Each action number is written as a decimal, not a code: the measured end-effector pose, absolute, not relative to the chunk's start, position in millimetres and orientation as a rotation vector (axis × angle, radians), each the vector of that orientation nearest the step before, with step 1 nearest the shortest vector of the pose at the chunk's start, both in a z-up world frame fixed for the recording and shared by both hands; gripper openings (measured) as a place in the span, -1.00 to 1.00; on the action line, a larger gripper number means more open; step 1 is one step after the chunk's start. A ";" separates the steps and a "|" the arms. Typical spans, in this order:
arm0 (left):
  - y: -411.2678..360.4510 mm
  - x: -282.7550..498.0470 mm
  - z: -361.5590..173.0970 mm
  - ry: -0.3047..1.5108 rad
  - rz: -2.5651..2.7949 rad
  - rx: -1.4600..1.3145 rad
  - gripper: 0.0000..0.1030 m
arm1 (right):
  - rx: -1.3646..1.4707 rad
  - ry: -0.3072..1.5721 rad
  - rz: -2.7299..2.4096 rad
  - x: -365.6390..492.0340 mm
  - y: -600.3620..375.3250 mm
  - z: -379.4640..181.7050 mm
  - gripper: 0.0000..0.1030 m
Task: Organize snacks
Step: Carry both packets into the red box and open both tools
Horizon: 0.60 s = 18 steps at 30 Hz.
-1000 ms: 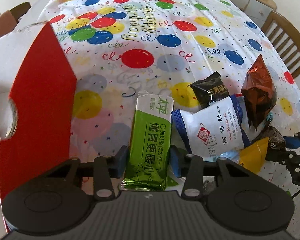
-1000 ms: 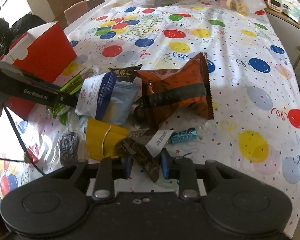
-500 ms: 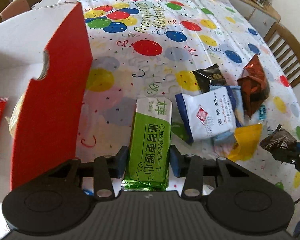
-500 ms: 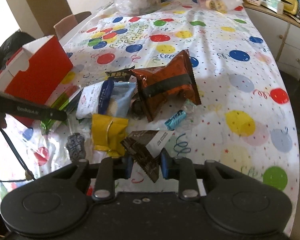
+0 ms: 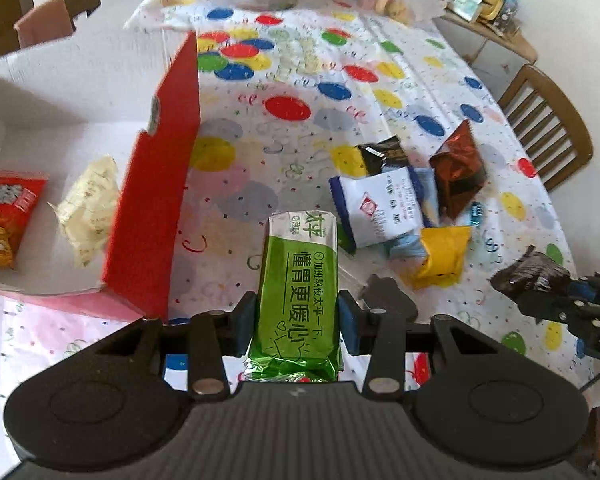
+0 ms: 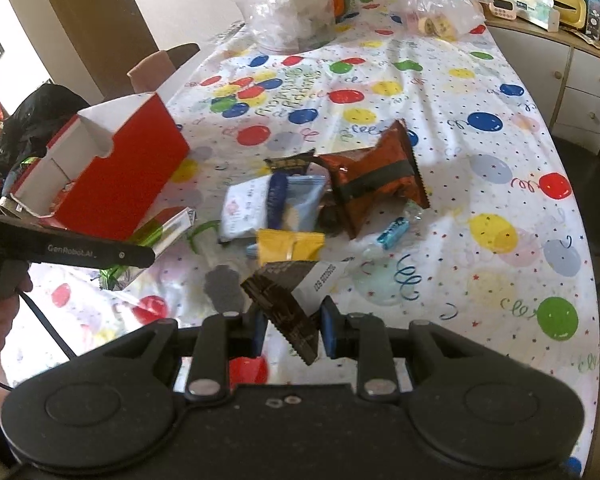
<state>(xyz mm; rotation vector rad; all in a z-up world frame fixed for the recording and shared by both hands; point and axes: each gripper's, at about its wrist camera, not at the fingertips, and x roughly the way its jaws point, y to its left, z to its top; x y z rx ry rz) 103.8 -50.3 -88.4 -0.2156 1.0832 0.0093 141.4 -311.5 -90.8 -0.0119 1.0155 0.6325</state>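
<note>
My left gripper (image 5: 298,320) is shut on a green snack packet (image 5: 300,288) and holds it above the table, just right of a red box (image 5: 156,200) with a white inside. The box holds a red snack bag (image 5: 4,216) and a pale packet (image 5: 88,208). My right gripper (image 6: 292,326) is shut on a dark brown wrapper (image 6: 284,300) with a white label, lifted over the table. It also shows at the right of the left wrist view (image 5: 534,276). Between them lies a pile: white-blue packet (image 5: 376,208), yellow packet (image 5: 440,256), brown bag (image 5: 458,172), black packet (image 5: 382,154).
The table has a balloon-print cloth (image 6: 500,184). Clear plastic bags (image 6: 300,8) stand at its far end. A small blue candy (image 6: 392,232) lies beside the pile. A wooden chair (image 5: 548,124) is at the right, a cabinet (image 6: 580,76) beyond it. The red box also shows at the left (image 6: 120,172).
Both grippers have risen from the table with their snacks. The left one has moved toward the red box, whose inside now shows. The right one has lifted the brown wrapper clear of the pile.
</note>
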 end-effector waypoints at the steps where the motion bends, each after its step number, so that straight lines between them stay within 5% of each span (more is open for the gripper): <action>1: -50.2 99.9 -82.5 1.070 0.005 -0.212 -0.20 | -0.011 1.013 0.633 139.3 -309.4 -87.2 -0.51; 18: 8.8 60.8 -4.9 0.883 0.058 -0.206 -0.20 | -0.043 0.879 0.746 123.0 -241.3 -19.9 -0.51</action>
